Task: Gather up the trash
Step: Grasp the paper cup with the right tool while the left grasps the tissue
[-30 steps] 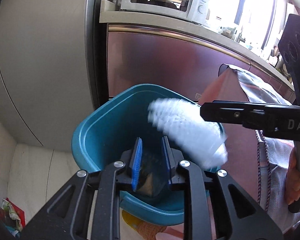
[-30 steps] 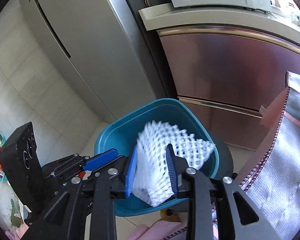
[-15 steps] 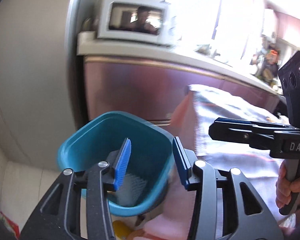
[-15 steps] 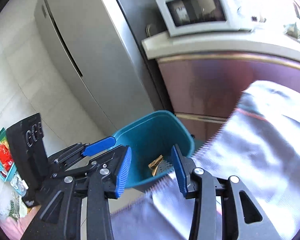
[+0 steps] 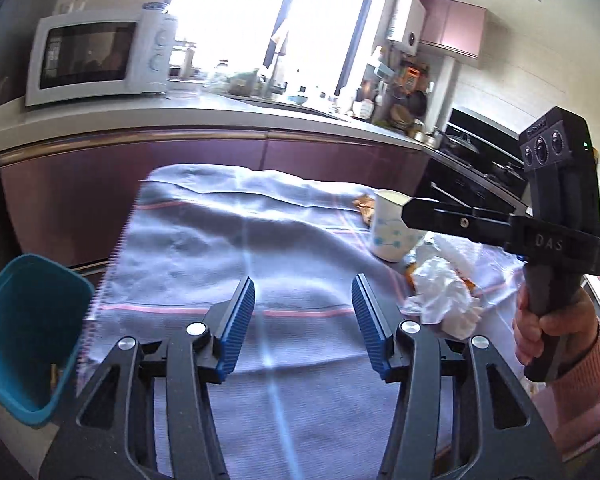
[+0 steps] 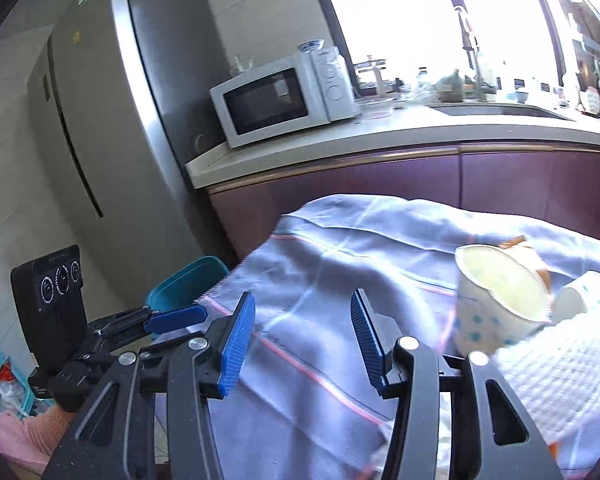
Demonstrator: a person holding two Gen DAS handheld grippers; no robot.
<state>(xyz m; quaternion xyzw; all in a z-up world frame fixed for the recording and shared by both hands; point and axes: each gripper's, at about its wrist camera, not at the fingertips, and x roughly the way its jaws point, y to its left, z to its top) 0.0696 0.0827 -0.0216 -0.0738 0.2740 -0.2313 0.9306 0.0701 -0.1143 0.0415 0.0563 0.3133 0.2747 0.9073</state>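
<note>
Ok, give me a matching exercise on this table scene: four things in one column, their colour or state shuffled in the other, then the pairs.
1. bin
2. paper cup
3. crumpled tissue
4. left tool

A. open, holding nothing
B. teal, beside the table edge
C. white wad on the cloth
D. upright, blue dots

Pairs: 1-B, 2-D, 3-C, 4-A

A grey cloth (image 5: 228, 248) with pink stripes covers the desk. On it stand a dotted cup (image 6: 496, 300), a tipped cup (image 6: 584, 296), crumpled tissue (image 5: 444, 296) and white foam netting (image 6: 556, 376).
</note>
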